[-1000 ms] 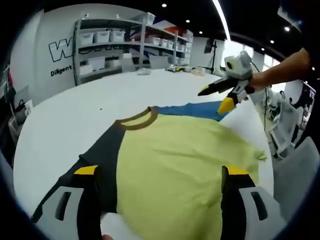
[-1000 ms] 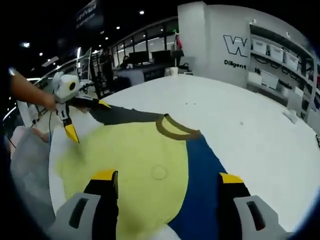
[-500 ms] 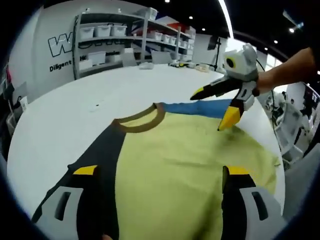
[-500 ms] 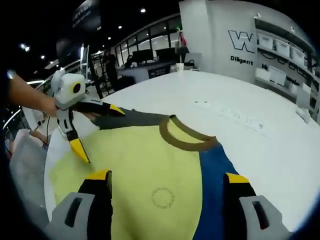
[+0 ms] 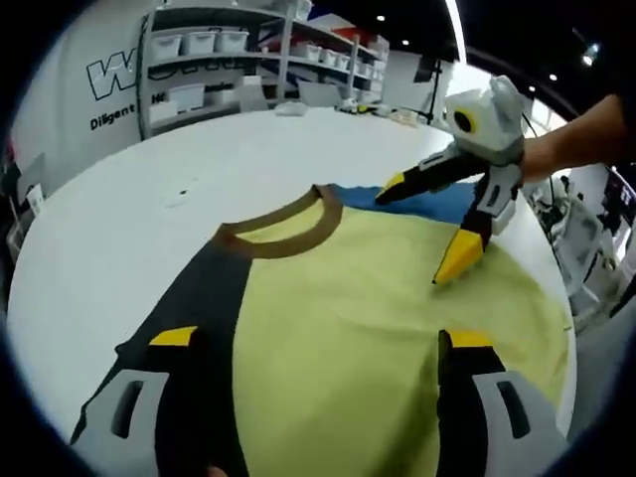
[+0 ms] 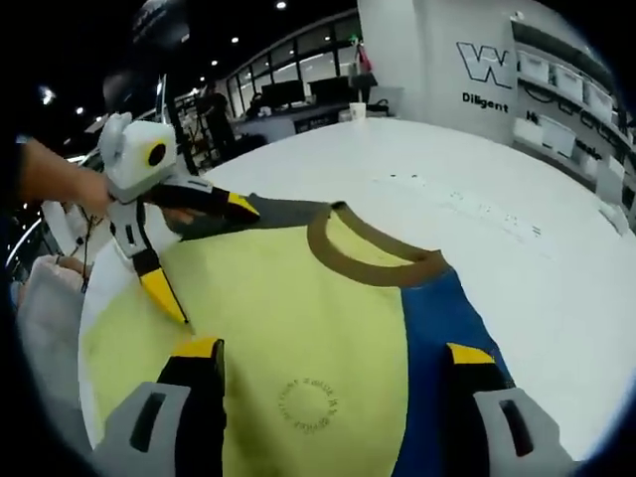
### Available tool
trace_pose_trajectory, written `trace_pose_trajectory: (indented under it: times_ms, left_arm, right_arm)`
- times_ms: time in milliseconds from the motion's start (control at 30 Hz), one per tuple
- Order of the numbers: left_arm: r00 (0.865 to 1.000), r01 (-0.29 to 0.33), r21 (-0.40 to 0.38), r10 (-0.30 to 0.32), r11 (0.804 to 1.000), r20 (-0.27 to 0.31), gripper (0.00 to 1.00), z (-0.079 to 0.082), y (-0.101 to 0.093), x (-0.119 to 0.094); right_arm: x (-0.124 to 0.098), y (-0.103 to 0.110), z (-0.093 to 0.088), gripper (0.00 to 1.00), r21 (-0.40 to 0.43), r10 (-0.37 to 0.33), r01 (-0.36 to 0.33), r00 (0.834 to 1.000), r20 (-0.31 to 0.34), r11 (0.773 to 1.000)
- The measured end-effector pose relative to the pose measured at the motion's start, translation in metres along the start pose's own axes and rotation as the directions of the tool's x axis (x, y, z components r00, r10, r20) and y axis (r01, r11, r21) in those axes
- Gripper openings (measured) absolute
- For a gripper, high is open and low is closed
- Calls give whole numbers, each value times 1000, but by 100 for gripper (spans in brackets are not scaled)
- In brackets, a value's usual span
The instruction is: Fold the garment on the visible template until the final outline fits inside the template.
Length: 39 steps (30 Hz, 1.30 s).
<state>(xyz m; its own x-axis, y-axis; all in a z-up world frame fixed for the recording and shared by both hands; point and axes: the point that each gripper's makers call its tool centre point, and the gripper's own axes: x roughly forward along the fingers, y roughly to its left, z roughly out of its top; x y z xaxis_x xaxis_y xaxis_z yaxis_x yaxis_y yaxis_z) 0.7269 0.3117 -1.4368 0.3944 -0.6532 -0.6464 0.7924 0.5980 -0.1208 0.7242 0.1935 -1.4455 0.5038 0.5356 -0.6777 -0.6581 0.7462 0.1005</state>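
The limp, light shirt (image 5: pixel 368 308) would likely lift best pinched at a sleeve edge; both grippers (image 5: pixel 318 343) (image 6: pixel 333 353) gape empty.

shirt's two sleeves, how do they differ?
Colour: the blue sleeve is bright blue, the dark sleeve charcoal. Side: in the right gripper view the blue sleeve lies right of the brown collar, the dark sleeve left of it. Both lie flat on the white table, flanking the yellow body.

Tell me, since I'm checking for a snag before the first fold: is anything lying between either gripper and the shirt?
Nothing visible. The shirt lies flat on the white table, and the open left gripper and open right gripper hang over bare fabric.
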Motion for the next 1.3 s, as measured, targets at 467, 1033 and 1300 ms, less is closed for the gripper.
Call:
trace_pose_trajectory:
  times_ms: [467,1033,1300]
  left_arm:
    - [996,-77,-1,77,997,-48,96,5,14,11]
    - [995,-90,3,90,996,-38,99,14,35,20]
    - [994,-111,-39,110,993,-22,99,20,41,6]
  right_arm:
    - [11,-28,9,82,-76,-15,12,999,-40,997]
    - [22,-37,23,87,-101,26,-29,999,-24,994]
    - [3,-28,29,92,-113,39,-33,998,55,993]
